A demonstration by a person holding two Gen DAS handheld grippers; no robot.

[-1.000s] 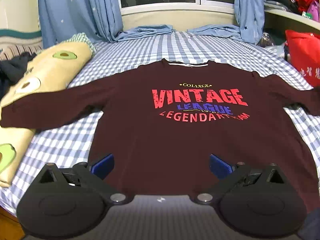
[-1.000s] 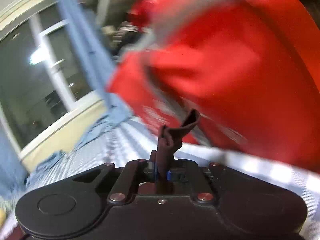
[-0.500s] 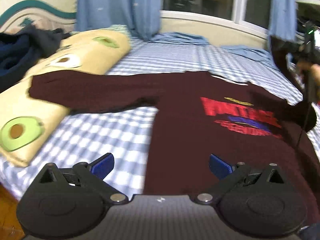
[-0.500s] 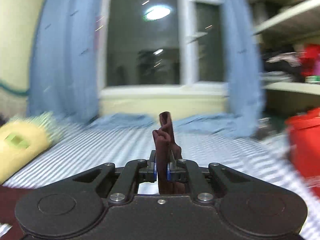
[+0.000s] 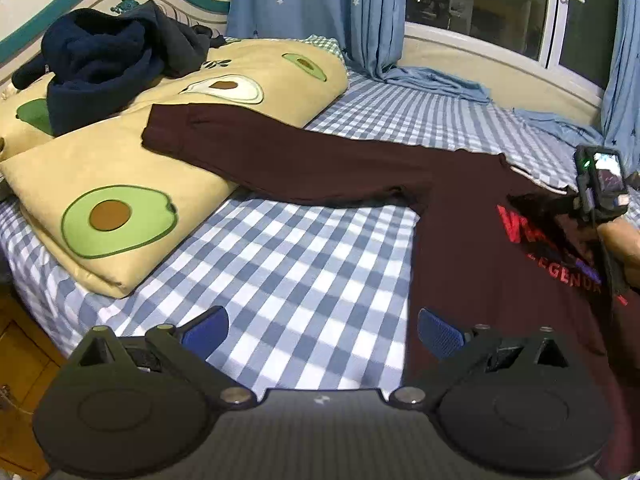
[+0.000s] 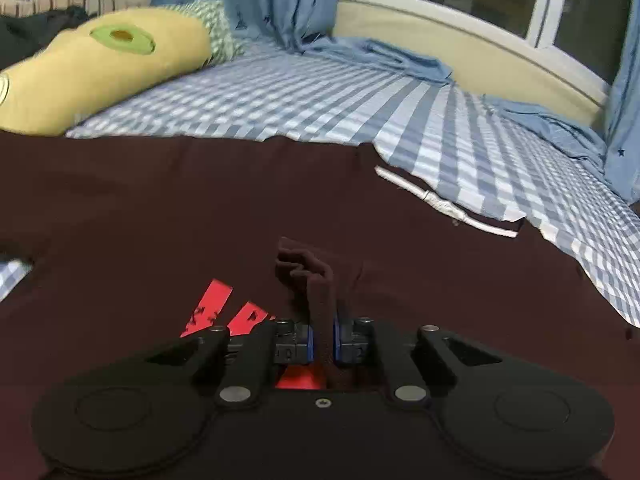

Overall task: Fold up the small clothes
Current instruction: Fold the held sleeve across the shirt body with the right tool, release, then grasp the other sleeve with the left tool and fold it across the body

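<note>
We had the right gripper (image 6: 322, 340) pinching one sleeve cuff (image 6: 308, 276) over the shirt (image 6: 160, 216) chest; left gripper (image 5: 320, 330) wide open, empty, nearer the other sleeve (image 5: 280, 156) stretching onto the pillow (image 5: 120, 184).

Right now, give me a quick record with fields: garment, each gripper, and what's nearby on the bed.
garment: maroon shirt lying front up on the checked bed
left sleeve: stretched out, its cuff resting on the avocado quilt
right sleeve: pinched in the right gripper, held above the chest print
left gripper: open, holding nothing, above the sheet beside the shirt's side edge
nearby: dark navy clothes piled on the quilt
</note>
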